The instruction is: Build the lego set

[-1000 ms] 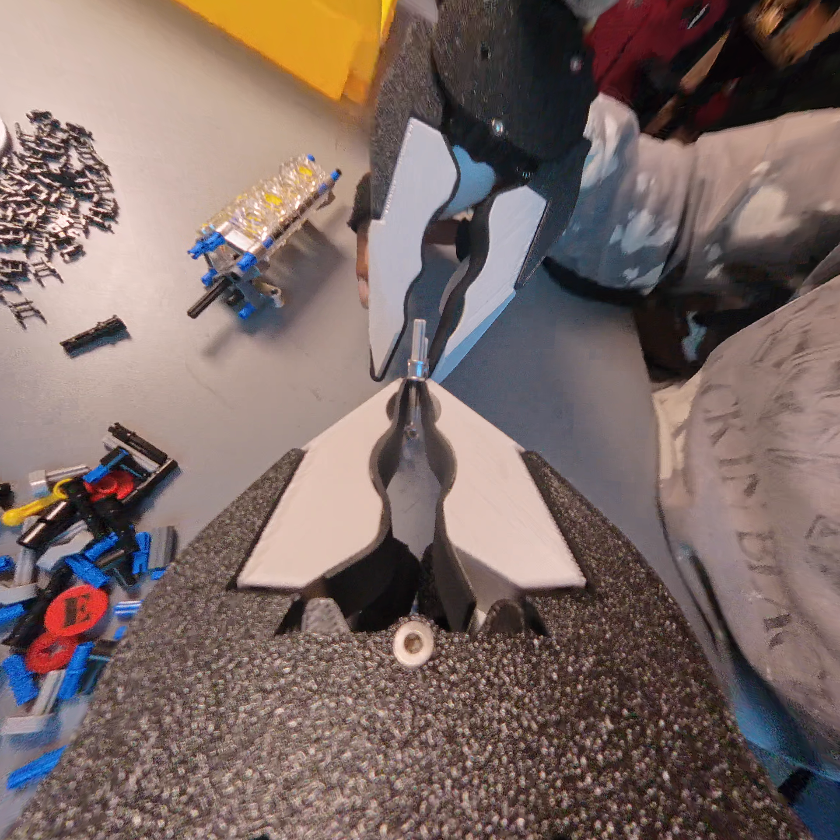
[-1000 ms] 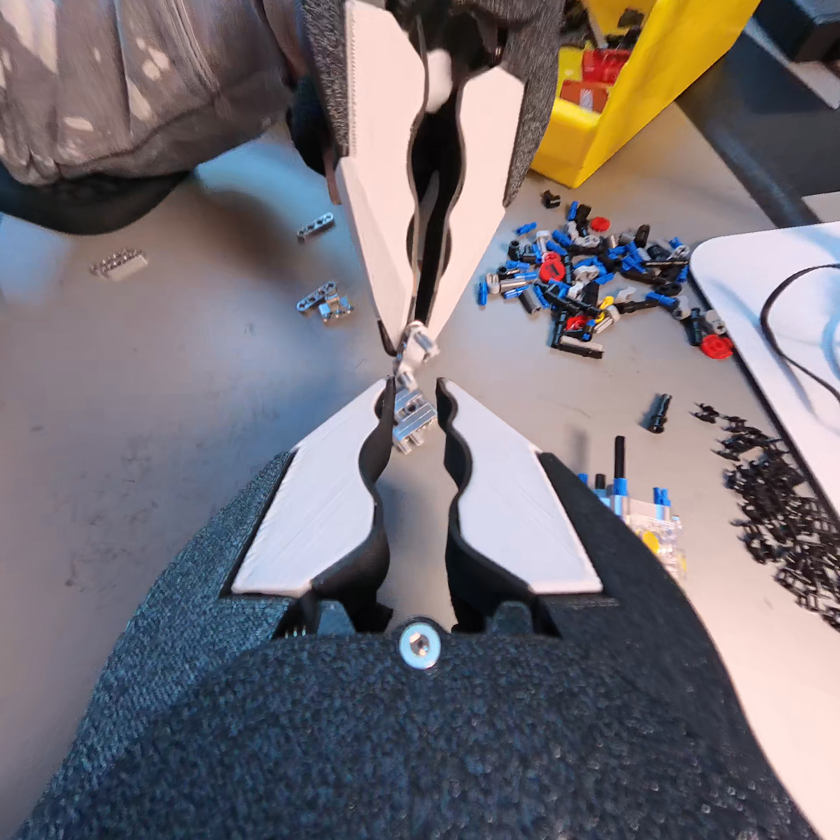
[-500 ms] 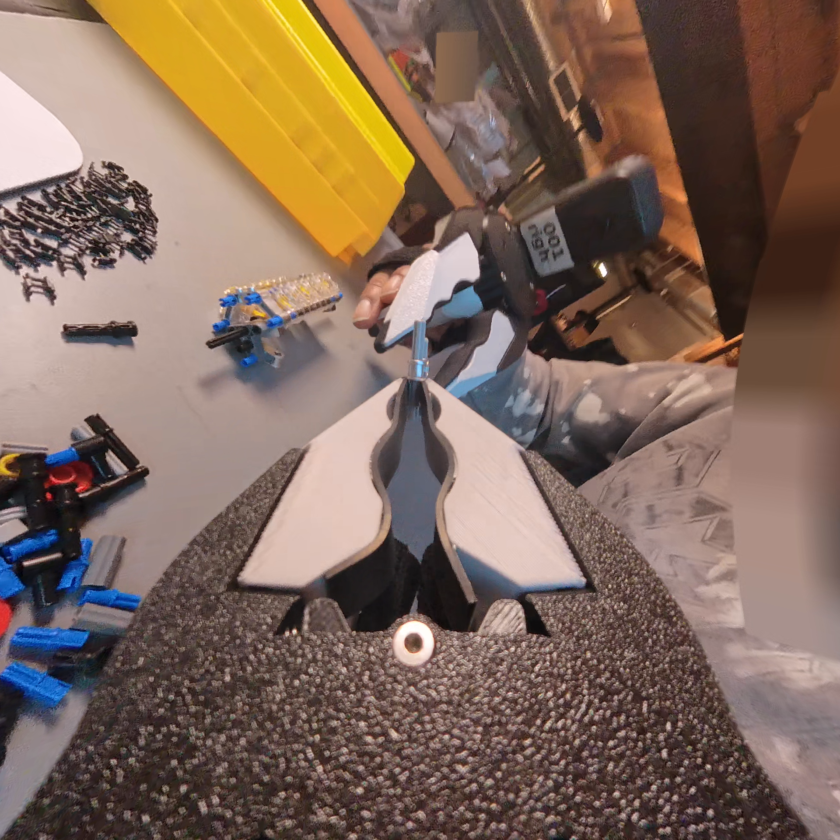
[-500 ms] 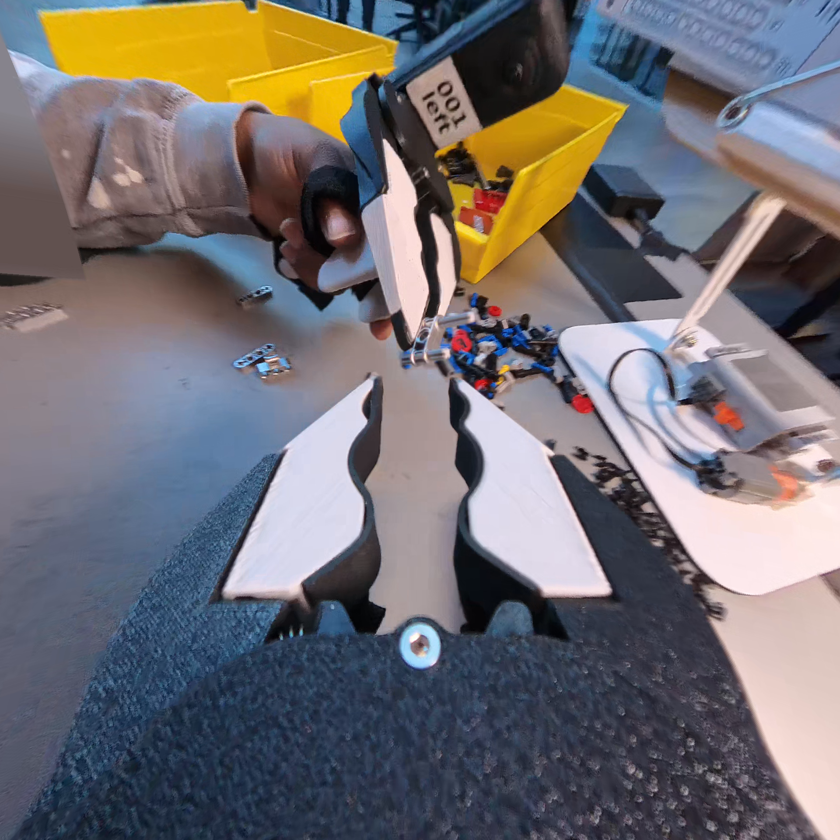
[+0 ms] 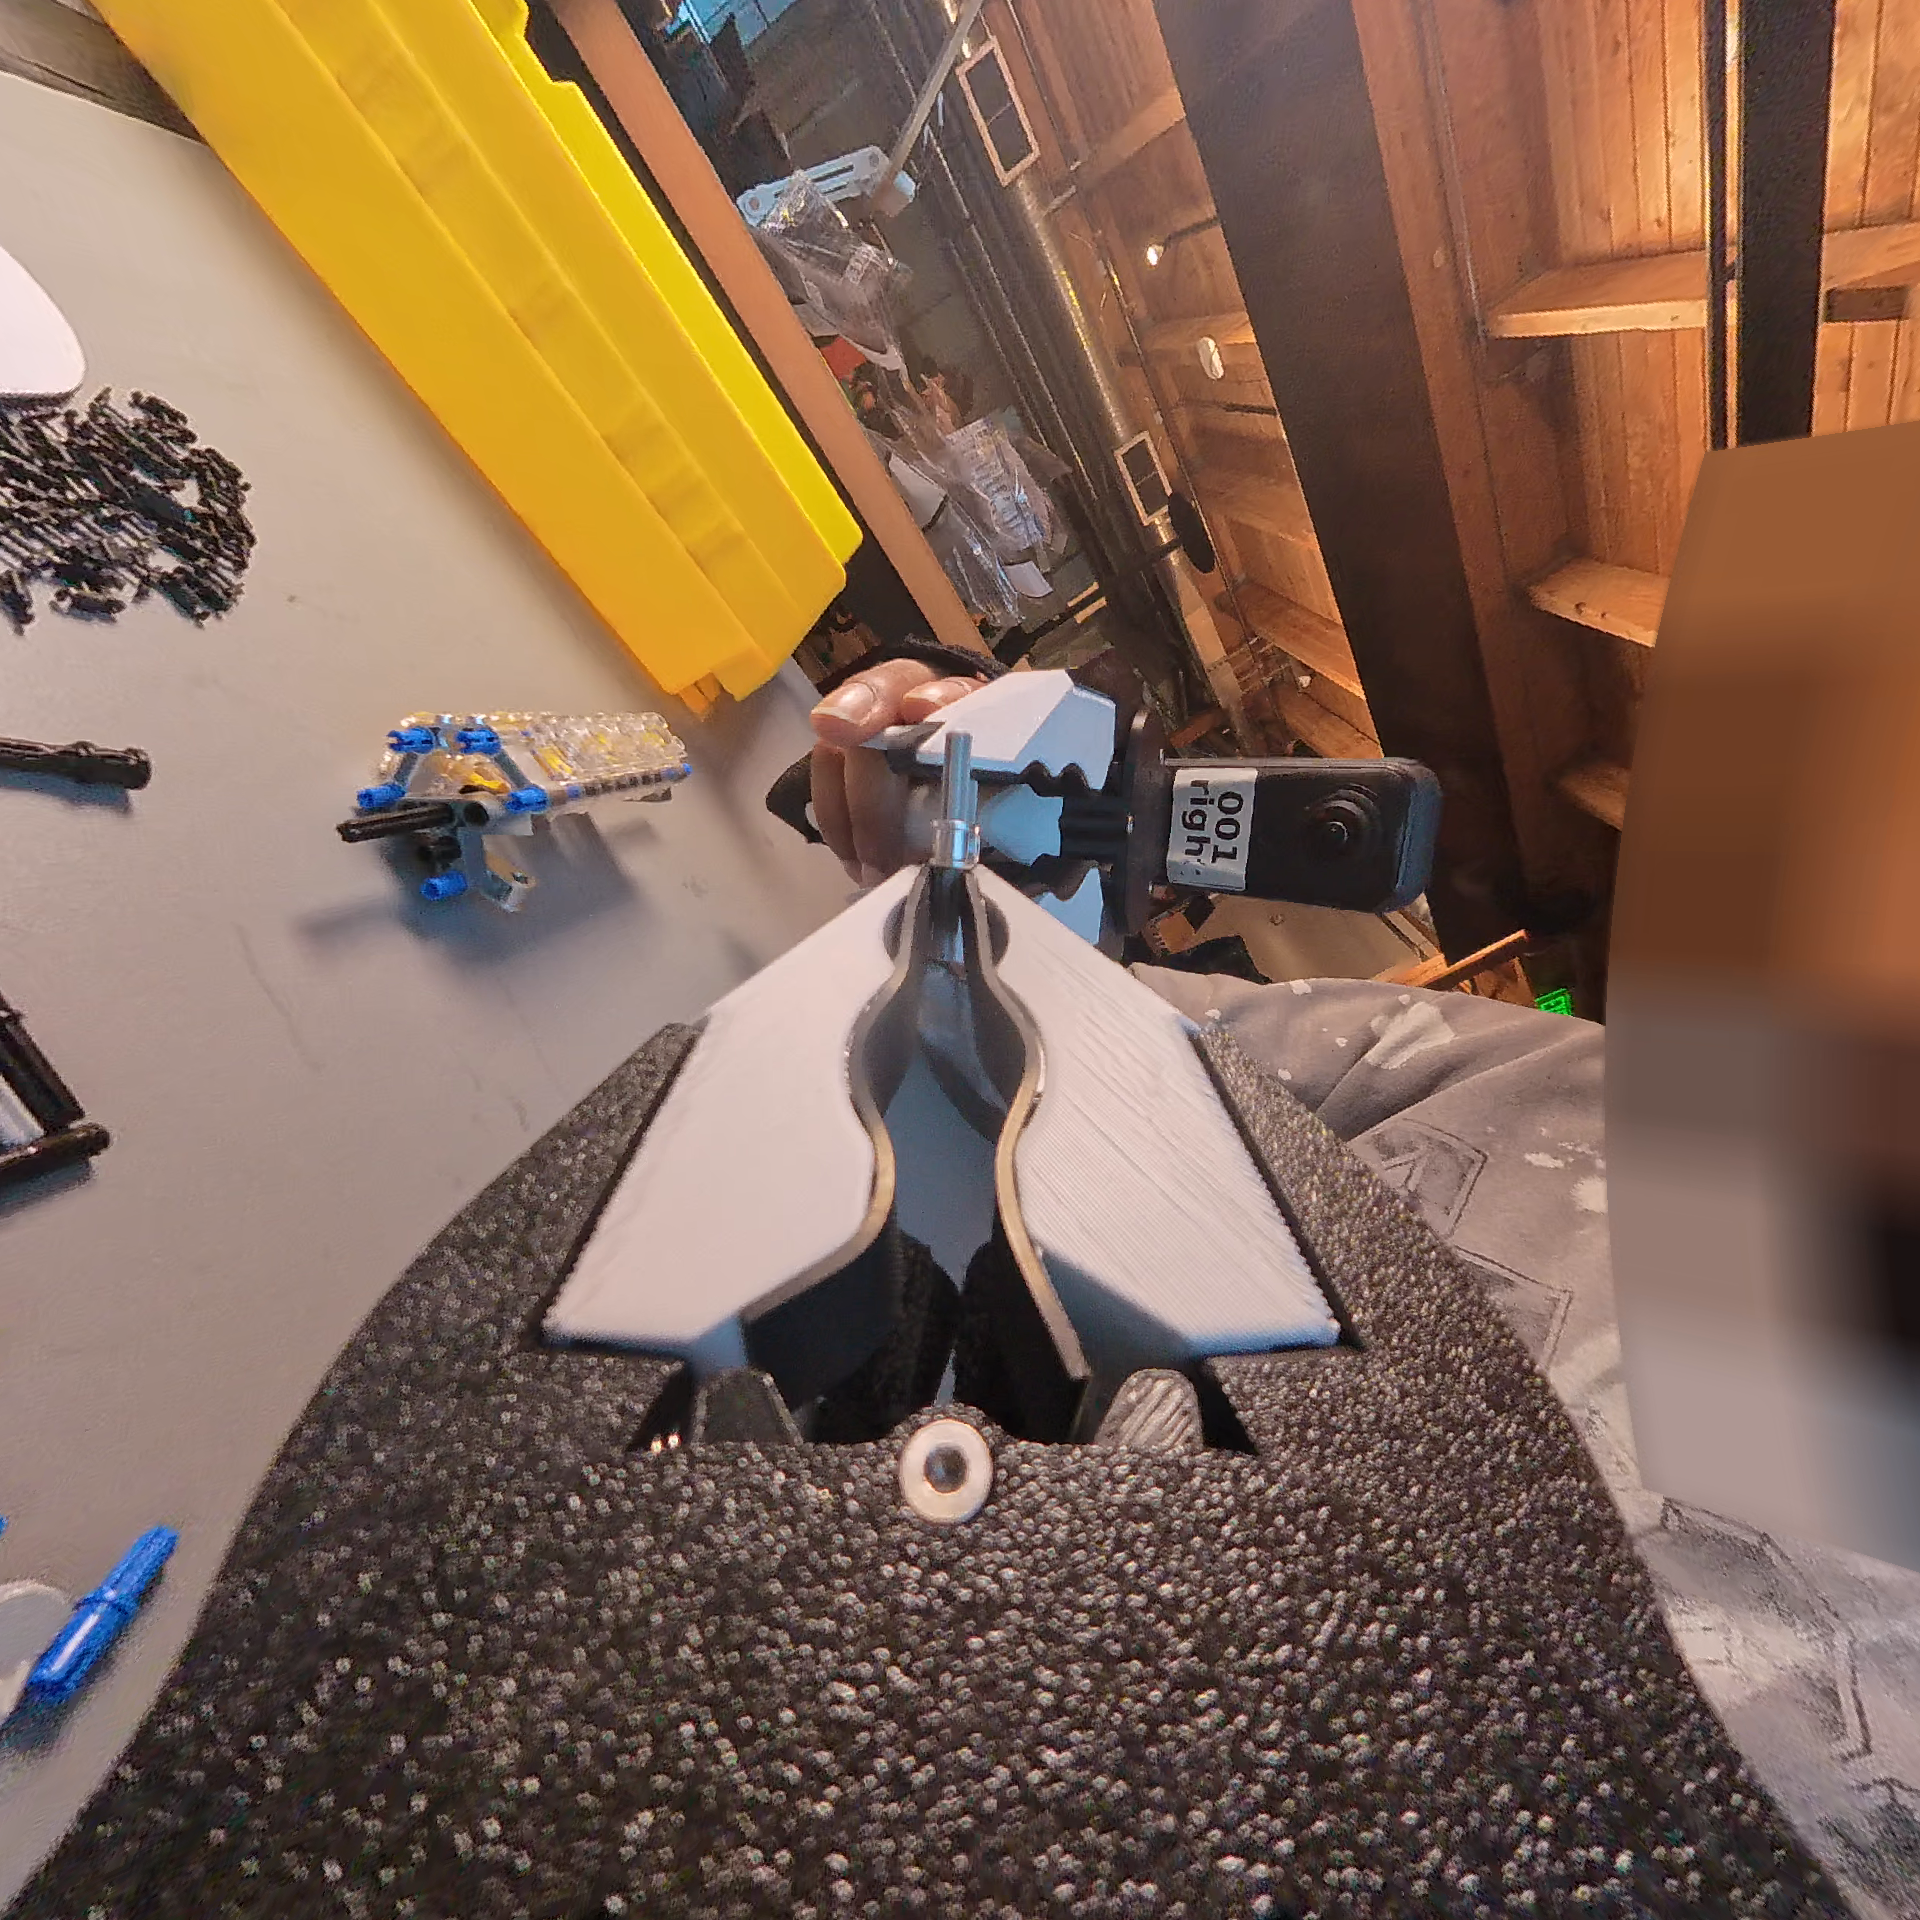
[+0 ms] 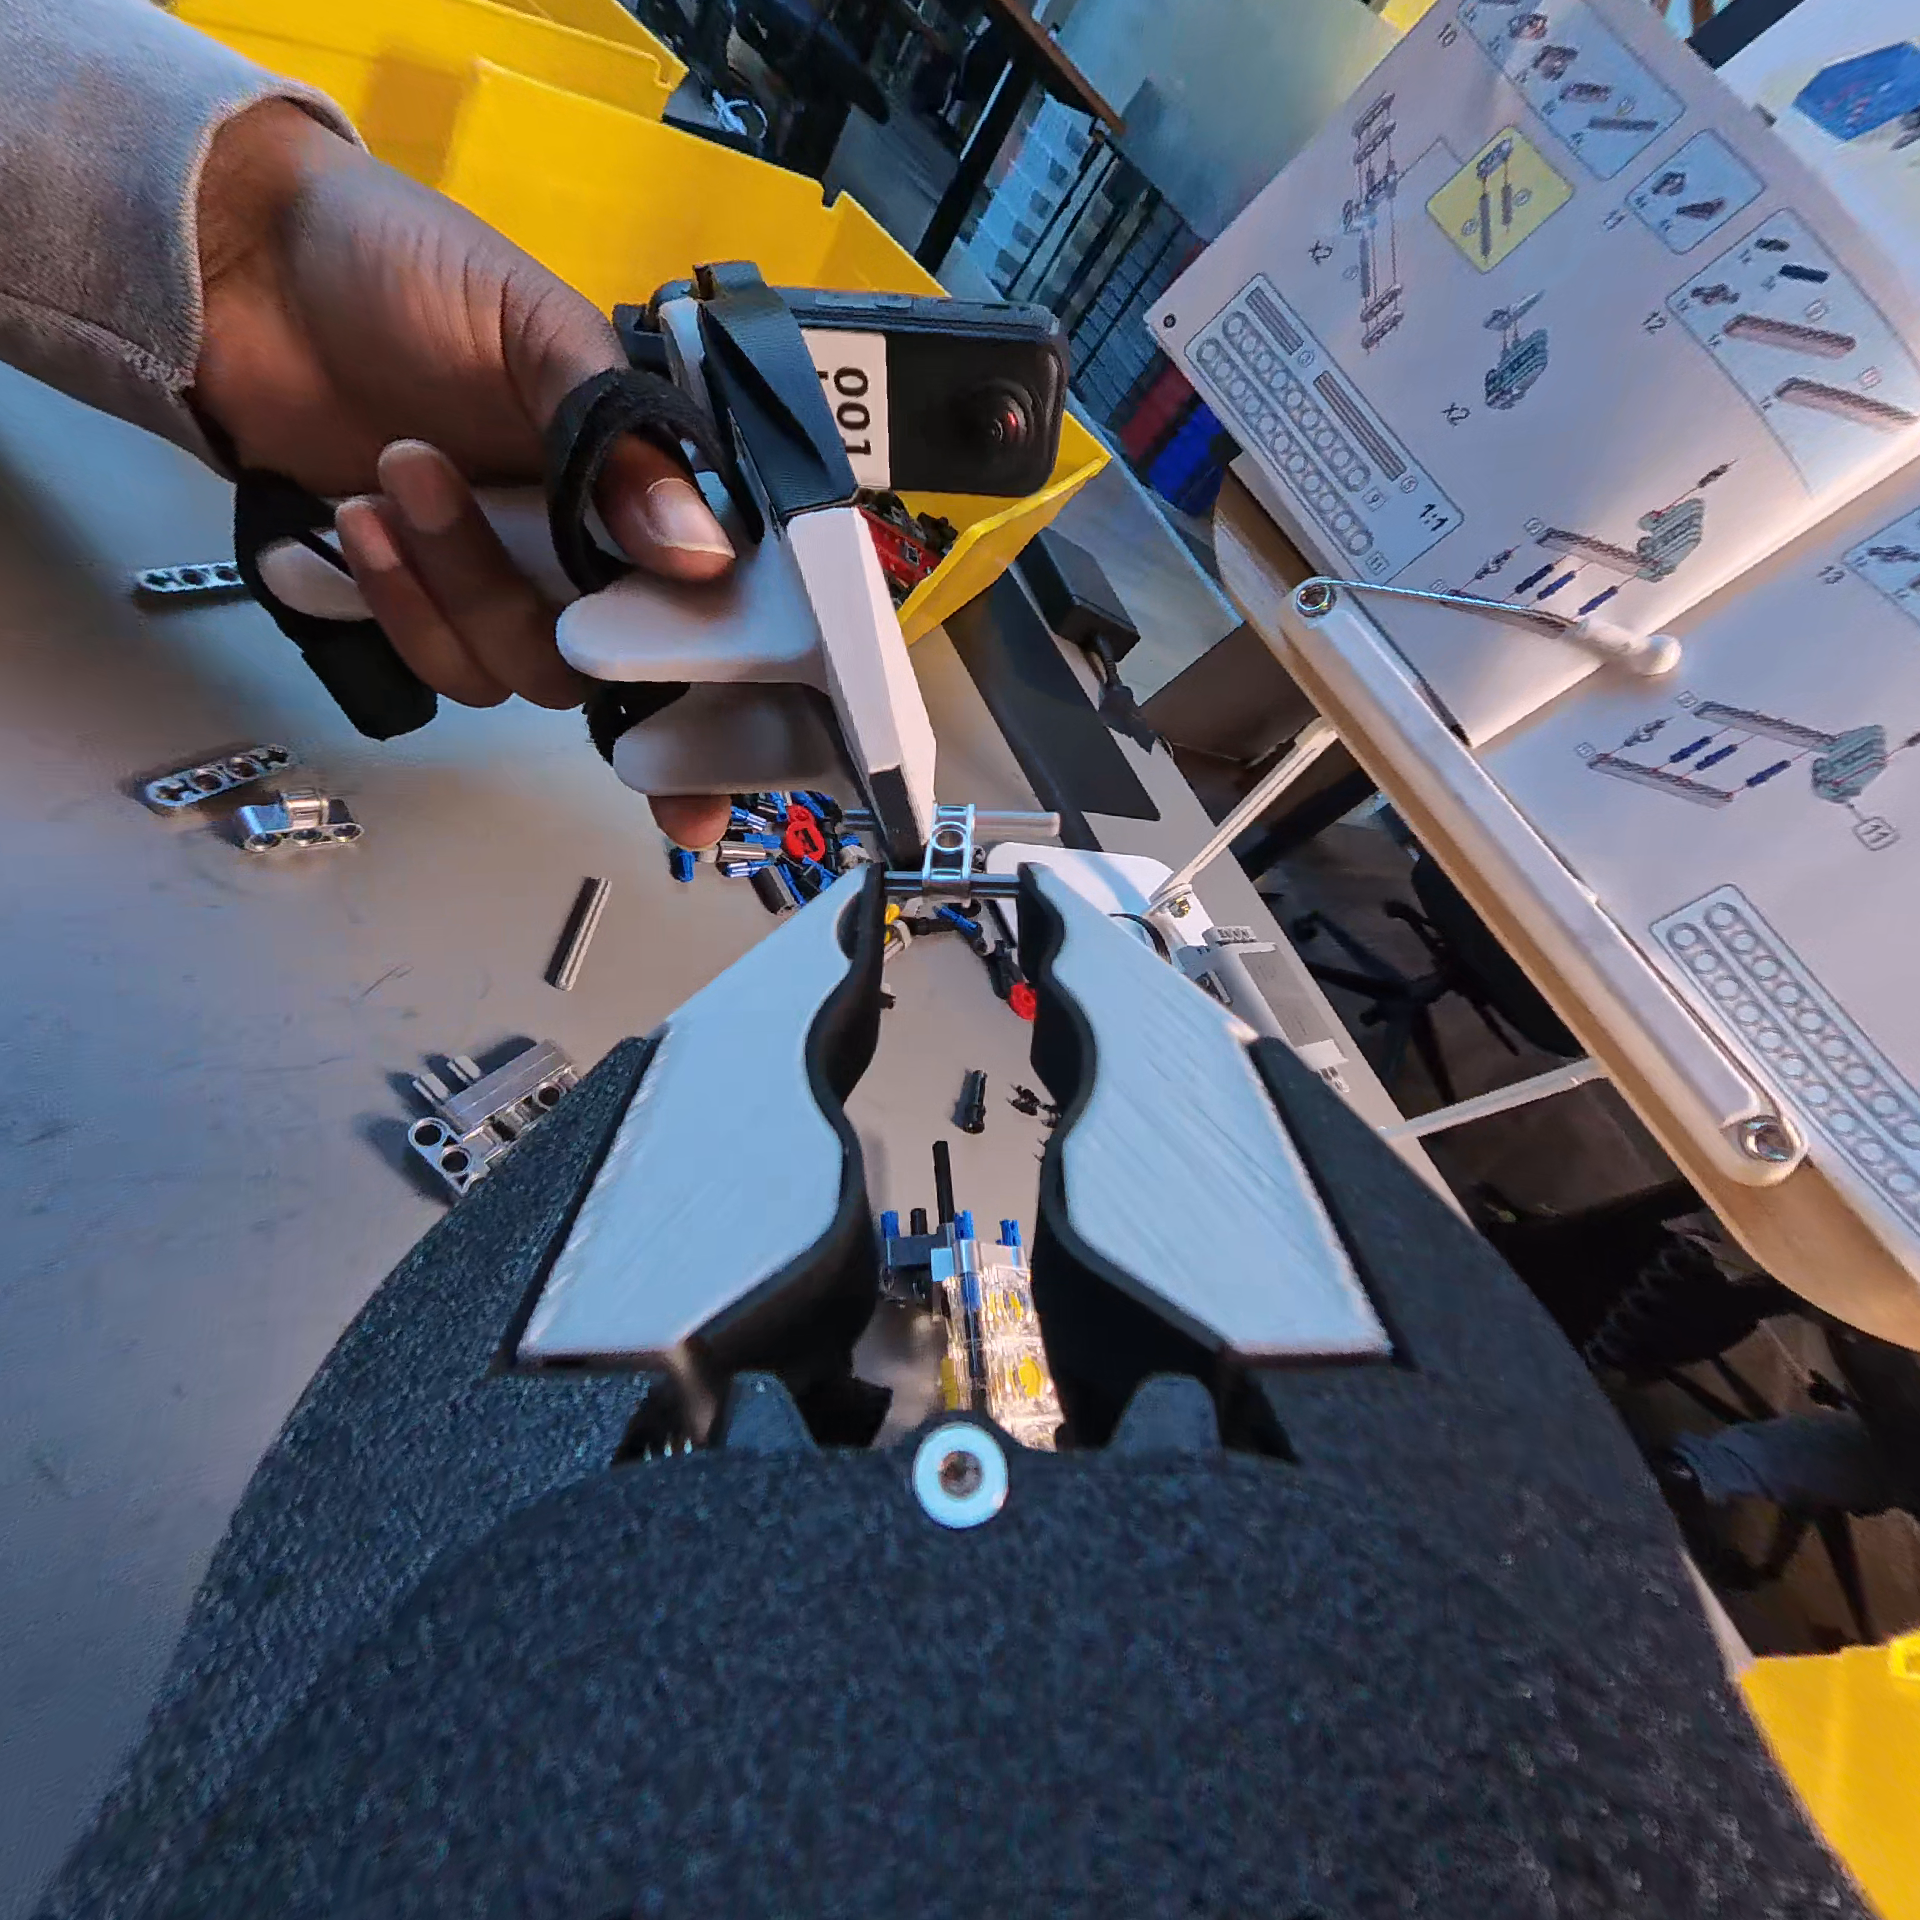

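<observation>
Left wrist view: the left tongs (image 5: 948,894) are pressed shut on a small grey connector piece (image 5: 954,821), whose pin stands up out of the tips. A second ago both tools met low over the counter (image 5: 260,987); now they are raised, and the right tongs (image 5: 935,810) lie sideways just behind the piece. A clear-and-blue assembly (image 5: 520,774) rests on the counter near a yellow bin (image 5: 582,343). The part of the piece inside the grip is hidden.

Right wrist view: the right tongs (image 6: 945,891) gape open. Half a second ago they stood clear of the piece – now their tips flank its thin dark axle (image 6: 951,883). Whether either tip touches the axle cannot be made out. A hand (image 6: 416,416) grips the left tool; an instruction booklet (image 6: 1558,364) on a stand is cut off at the right edge.
</observation>
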The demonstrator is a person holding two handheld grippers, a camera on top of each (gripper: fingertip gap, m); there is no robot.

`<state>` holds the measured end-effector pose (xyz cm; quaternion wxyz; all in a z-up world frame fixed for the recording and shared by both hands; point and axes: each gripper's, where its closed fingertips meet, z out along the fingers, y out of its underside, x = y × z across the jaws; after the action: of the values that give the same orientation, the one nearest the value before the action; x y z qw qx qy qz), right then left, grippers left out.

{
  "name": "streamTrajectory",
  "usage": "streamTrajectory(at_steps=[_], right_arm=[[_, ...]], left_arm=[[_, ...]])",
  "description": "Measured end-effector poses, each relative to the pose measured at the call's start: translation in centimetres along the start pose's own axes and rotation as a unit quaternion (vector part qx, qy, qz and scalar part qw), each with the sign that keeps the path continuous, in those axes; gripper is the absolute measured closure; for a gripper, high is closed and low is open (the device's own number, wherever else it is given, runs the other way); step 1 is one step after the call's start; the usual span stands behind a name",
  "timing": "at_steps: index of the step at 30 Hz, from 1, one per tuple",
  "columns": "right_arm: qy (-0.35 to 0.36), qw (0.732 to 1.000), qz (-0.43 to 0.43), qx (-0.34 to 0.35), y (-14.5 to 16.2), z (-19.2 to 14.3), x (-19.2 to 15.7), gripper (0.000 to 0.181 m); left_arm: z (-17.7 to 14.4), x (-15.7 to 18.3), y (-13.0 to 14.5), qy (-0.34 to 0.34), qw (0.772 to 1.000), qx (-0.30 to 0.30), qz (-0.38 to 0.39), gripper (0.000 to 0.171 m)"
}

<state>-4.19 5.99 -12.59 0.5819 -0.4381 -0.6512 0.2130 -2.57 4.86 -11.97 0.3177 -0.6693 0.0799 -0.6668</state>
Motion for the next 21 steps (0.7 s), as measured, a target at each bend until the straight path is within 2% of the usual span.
streamTrajectory(at_steps=[4, 10, 13, 18, 21], right_arm=[[-0.018, 1.000, 0.008, 0.008, -0.3, -0.4, 0.0, 0.159], [-0.076, 0.996, 0.018, 0.035, -1.7, -1.5, -1.1, 0.159], [-0.103, 0.994, 0.001, 0.044, -2.6, -2.0, -2.0, 0.159], [-0.116, 0.992, -0.032, 0.040, -3.2, -2.3, -3.1, 0.159], [-0.120, 0.991, -0.038, 0.046, -3.9, -2.3, -3.6, 0.159]], left_arm=[[0.2, 0.3, 0.1, -0.019, 1.000, -0.004, 0.023, 0.169], [0.2, 2.0, 1.1, -0.031, 0.994, -0.046, 0.094, 0.162], [0.4, 3.5, 1.4, -0.006, 0.994, -0.044, 0.102, 0.163], [0.4, 3.9, 2.5, -0.035, 0.990, -0.041, 0.132, 0.165], [-0.1, 4.4, 2.9, -0.032, 0.993, -0.021, 0.116, 0.165]])
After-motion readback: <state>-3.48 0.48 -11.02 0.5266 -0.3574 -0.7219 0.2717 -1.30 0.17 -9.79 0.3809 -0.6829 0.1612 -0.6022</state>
